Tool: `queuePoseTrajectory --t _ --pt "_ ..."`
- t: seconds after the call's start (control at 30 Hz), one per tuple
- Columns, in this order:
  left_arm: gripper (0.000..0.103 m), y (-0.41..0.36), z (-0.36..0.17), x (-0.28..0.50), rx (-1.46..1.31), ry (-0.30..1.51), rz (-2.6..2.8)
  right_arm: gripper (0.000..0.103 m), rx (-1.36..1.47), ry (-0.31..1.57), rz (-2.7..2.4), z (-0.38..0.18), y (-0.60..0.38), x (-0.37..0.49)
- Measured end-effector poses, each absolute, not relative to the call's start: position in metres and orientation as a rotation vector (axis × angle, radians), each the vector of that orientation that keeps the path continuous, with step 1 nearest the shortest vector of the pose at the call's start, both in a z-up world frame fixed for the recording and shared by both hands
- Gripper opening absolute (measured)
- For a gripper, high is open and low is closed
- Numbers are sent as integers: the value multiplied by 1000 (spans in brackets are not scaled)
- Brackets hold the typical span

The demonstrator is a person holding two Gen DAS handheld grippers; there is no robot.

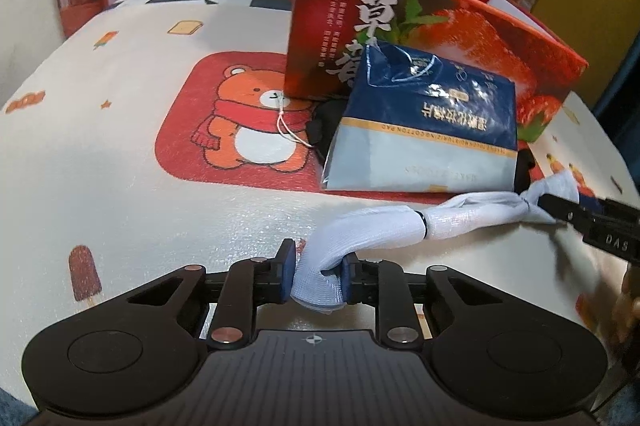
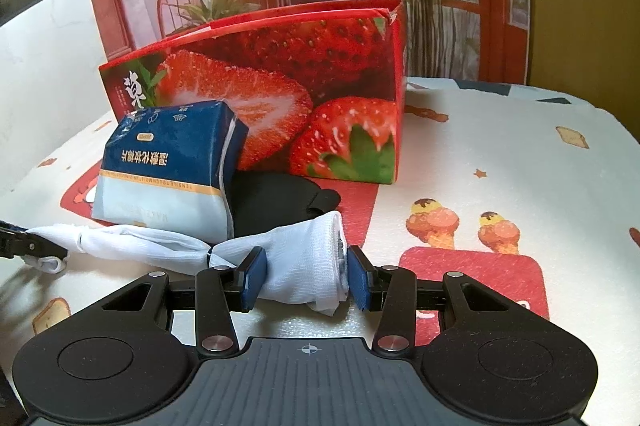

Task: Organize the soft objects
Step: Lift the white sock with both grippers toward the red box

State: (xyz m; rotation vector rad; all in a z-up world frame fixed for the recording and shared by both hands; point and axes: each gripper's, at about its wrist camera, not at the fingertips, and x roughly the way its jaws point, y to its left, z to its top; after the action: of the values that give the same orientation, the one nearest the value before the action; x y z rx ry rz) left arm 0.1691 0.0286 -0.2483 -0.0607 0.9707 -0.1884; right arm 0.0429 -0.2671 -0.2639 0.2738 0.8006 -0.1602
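Note:
A long white mesh cloth [image 1: 384,226] lies stretched across the table between both grippers. My left gripper [image 1: 318,276] is shut on one end of it. My right gripper [image 2: 306,276] has its blue pads either side of the other end [image 2: 304,258], and a gap shows at the right pad, so it looks open. The right gripper also shows at the right edge of the left wrist view [image 1: 560,207]. A blue and white pack of cotton pads [image 1: 424,129] leans on a black soft item [image 2: 276,201] in front of the red strawberry box [image 2: 280,97].
The table [image 1: 120,185] wears a white cloth printed with a bear and ice creams. The open-topped strawberry box [image 1: 400,25] stands at the back. A printed backdrop with plants hangs behind.

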Motion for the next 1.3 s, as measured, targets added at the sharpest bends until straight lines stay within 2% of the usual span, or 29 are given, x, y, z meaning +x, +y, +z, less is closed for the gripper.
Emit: queuePoseTrajectory --t 0.1,0.27,0.4,0.57,0.97,1.3 --pt "24 30 -249 170 -71 968 -182 39 289 797 -158 -264 -268 42" --pt "24 32 -250 170 -94 961 -179 30 310 788 -146 -263 -270 40" --pt "24 34 -250 169 -99 959 -186 29 322 785 -143 -262 -270 40" --pt "17 34 -234 171 -75 934 -221 21 304 755 -125 -253 -265 35" --pt "14 24 -152 182 21 711 -298 17 372 548 -115 -193 -277 41" --pt "14 1 -112 242 9 621 -290 17 308 414 -158 -143 -297 84"
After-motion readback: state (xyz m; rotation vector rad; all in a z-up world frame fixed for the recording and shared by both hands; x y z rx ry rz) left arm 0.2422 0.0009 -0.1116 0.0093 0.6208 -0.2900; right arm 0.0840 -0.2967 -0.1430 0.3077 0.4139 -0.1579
